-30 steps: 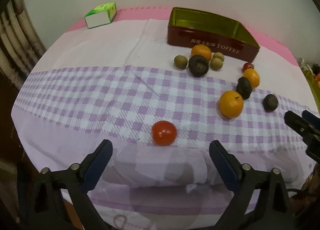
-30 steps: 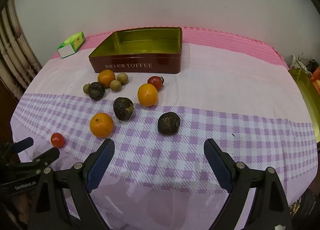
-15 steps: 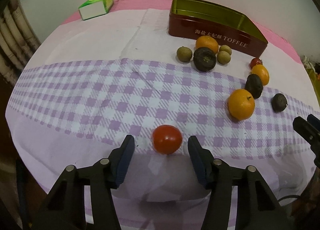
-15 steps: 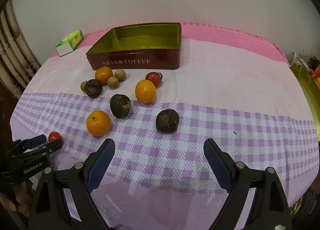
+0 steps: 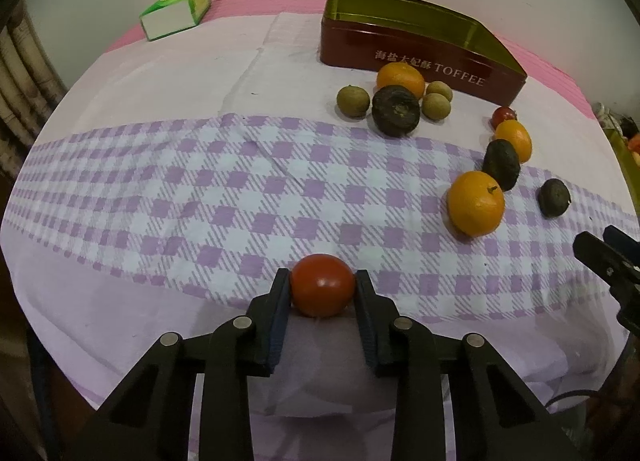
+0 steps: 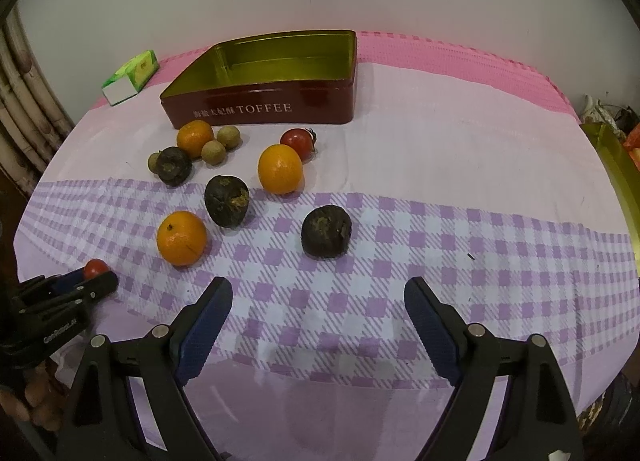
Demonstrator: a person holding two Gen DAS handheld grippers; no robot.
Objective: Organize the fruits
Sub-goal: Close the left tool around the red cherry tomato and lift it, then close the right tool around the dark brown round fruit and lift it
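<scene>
My left gripper (image 5: 322, 287) is shut on a red tomato (image 5: 322, 285) at the near edge of the checked cloth; the tomato also shows in the right wrist view (image 6: 95, 268) at the far left. My right gripper (image 6: 318, 301) is open and empty above the cloth, short of a dark fruit (image 6: 326, 231). An open red TOFFEE tin (image 6: 264, 79) stands at the back, empty. In front of it lie oranges (image 6: 181, 237) (image 6: 280, 169), dark fruits (image 6: 226, 201), small brown fruits (image 6: 213, 151) and a second tomato (image 6: 297, 143).
A green and white carton (image 5: 176, 11) lies at the back left. A gold tray edge (image 6: 616, 181) shows at the far right. The table's near edge drops off just under both grippers. A curtain (image 6: 24, 101) hangs on the left.
My left gripper moved forward around the red tomato and closed on it. My right gripper stayed open and barely moved.
</scene>
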